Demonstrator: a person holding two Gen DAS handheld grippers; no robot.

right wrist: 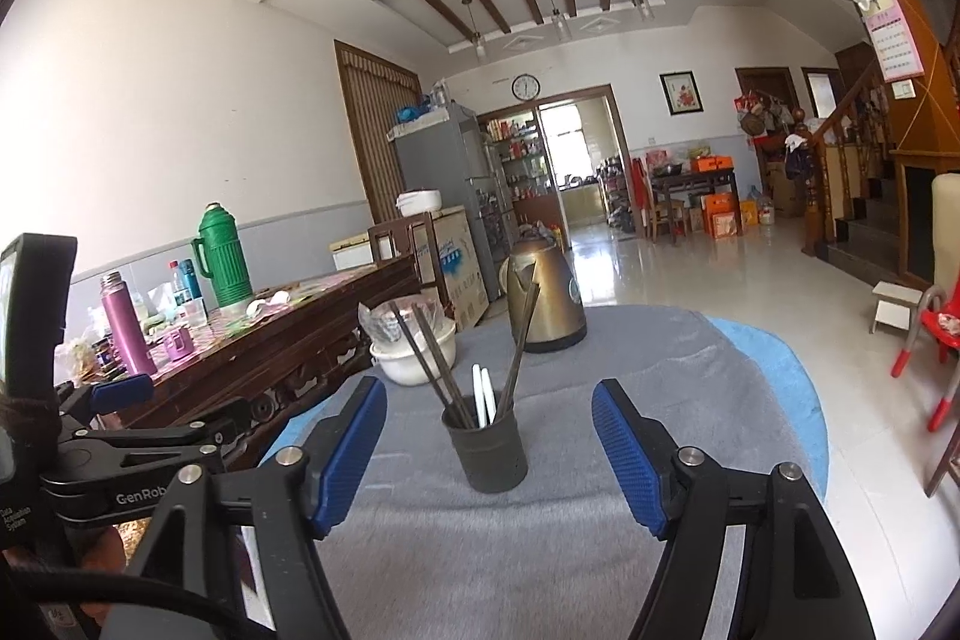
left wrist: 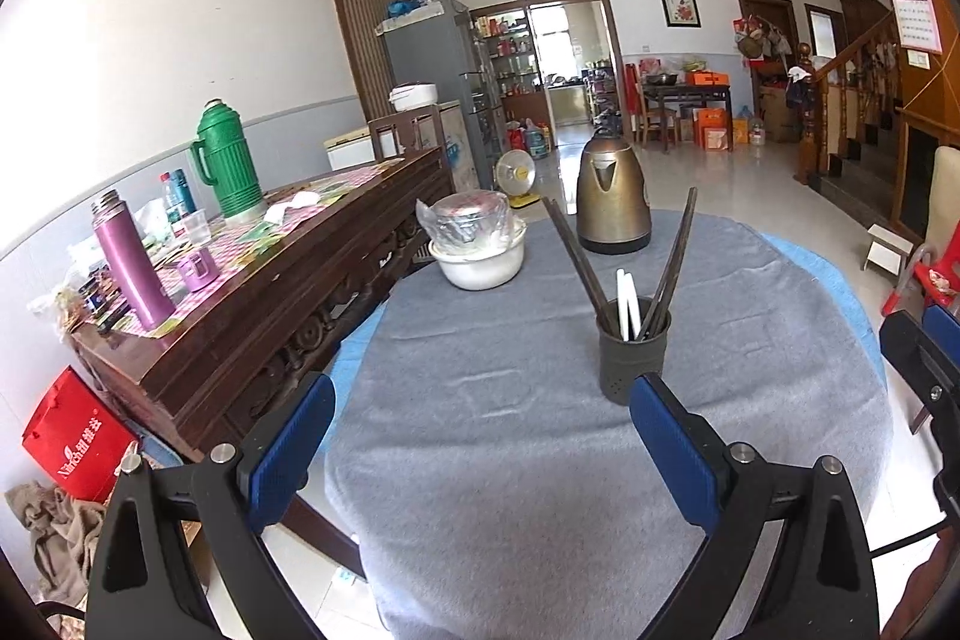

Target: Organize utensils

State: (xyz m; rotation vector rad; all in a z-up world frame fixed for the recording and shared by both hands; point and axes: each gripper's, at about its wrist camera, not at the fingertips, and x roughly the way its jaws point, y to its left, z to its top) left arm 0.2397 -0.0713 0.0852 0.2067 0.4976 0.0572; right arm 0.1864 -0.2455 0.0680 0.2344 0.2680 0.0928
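Near the tabletop's point(left wrist: 540, 460) middle, a dark holder point(left wrist: 633, 361) contains brown chopsticks point(left wrist: 576, 256) and white utensils point(left wrist: 627, 301); left gripper point(left wrist: 480, 448) and right gripper point(right wrist: 489, 460) are spread, empty.

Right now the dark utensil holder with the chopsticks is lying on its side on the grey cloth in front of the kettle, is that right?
Not quite: the utensil holder stands upright, as the right wrist view shows. The chopsticks are in it, on the grey cloth, in front of the kettle.
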